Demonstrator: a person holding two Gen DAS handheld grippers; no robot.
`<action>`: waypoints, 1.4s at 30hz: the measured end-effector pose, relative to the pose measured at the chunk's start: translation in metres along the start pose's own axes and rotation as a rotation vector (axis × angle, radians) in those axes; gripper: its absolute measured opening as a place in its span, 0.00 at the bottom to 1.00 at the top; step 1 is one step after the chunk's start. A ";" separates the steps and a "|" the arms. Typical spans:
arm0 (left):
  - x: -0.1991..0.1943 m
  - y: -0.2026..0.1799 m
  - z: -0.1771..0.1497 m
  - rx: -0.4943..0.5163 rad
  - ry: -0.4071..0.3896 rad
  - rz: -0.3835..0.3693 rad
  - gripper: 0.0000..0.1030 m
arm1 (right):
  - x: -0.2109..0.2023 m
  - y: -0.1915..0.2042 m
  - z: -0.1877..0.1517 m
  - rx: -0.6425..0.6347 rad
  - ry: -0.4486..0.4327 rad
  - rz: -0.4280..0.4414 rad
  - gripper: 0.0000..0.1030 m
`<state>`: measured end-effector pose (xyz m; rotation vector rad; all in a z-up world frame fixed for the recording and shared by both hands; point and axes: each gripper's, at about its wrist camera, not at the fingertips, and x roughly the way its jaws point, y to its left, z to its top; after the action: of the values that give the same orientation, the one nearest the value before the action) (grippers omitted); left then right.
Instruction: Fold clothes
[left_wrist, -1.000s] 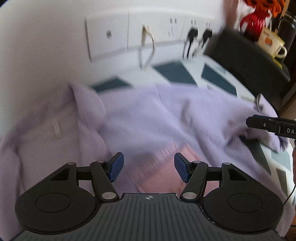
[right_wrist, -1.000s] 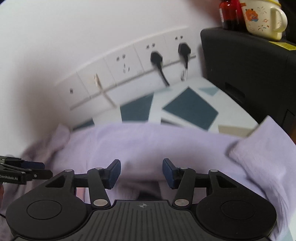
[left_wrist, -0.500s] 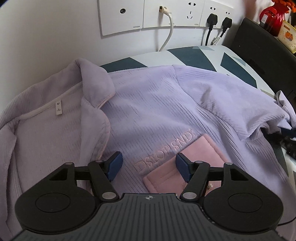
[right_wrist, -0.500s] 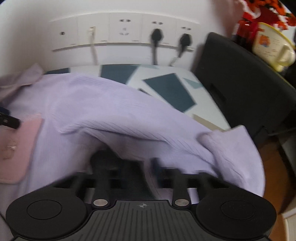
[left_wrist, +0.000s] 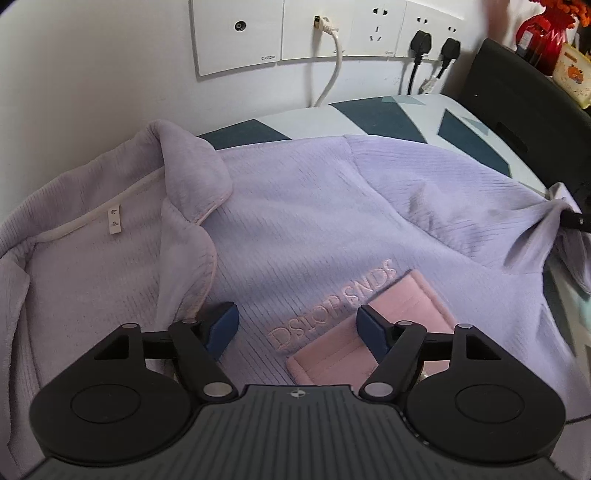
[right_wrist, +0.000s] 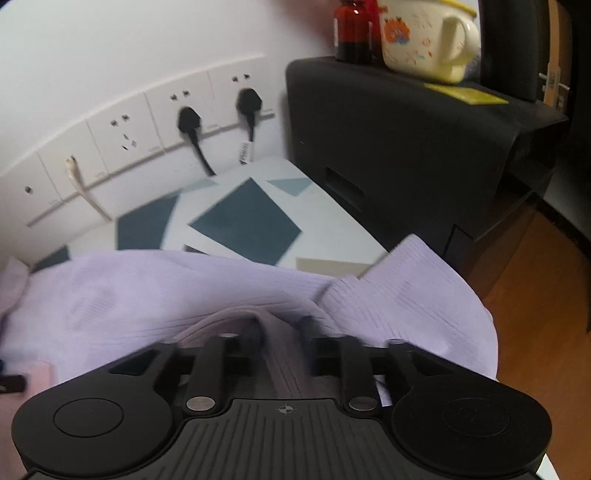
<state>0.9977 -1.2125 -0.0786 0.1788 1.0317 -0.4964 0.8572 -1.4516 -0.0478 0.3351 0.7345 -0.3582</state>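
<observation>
Left wrist view shows our left gripper (left_wrist: 297, 326) with its blue-padded fingers (left_wrist: 221, 326) spread wide and holding nothing, poised just above the chest of a lilac ribbed pyjama top (left_wrist: 314, 221). That top lies spread on a table with a teal-and-white patterned cloth (left_wrist: 388, 114), its collar (left_wrist: 192, 173) turned open on the left and a small white label (left_wrist: 113, 221) showing inside the neck. Between our fingers we see pale raised lettering (left_wrist: 332, 306) and a pink pocket (left_wrist: 365, 339) sewn on the front. At the far right edge, the sleeve (left_wrist: 532, 229) is bunched where a dark tip of the other tool (left_wrist: 572, 221) meets it.

From the right wrist view, our right gripper (right_wrist: 282, 332) is closed narrowly on a gathered fold of the lilac fabric (right_wrist: 280, 354), which runs up between the fingers; the sleeve end (right_wrist: 413, 295) drapes over and to the right of them, near the table's edge. Behind the cloth we see a row of wall sockets (right_wrist: 155, 125) with two black plugs (right_wrist: 190, 120), a black cabinet (right_wrist: 406, 129), and on it a cream mug (right_wrist: 424, 35) beside a dark red bottle (right_wrist: 352, 31).
</observation>
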 end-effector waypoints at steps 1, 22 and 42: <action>-0.005 0.000 0.000 0.004 -0.008 -0.014 0.70 | -0.003 0.003 0.002 0.000 0.007 0.009 0.37; -0.123 0.102 -0.056 -0.197 -0.157 0.393 0.70 | 0.096 0.264 0.010 -0.451 0.078 0.578 0.38; -0.146 0.150 -0.150 -0.358 -0.086 0.264 0.74 | 0.020 0.254 0.003 -0.327 -0.042 0.312 0.76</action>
<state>0.8913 -0.9805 -0.0432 -0.0259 0.9787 -0.0753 0.9812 -1.2311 -0.0163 0.1284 0.6747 0.0509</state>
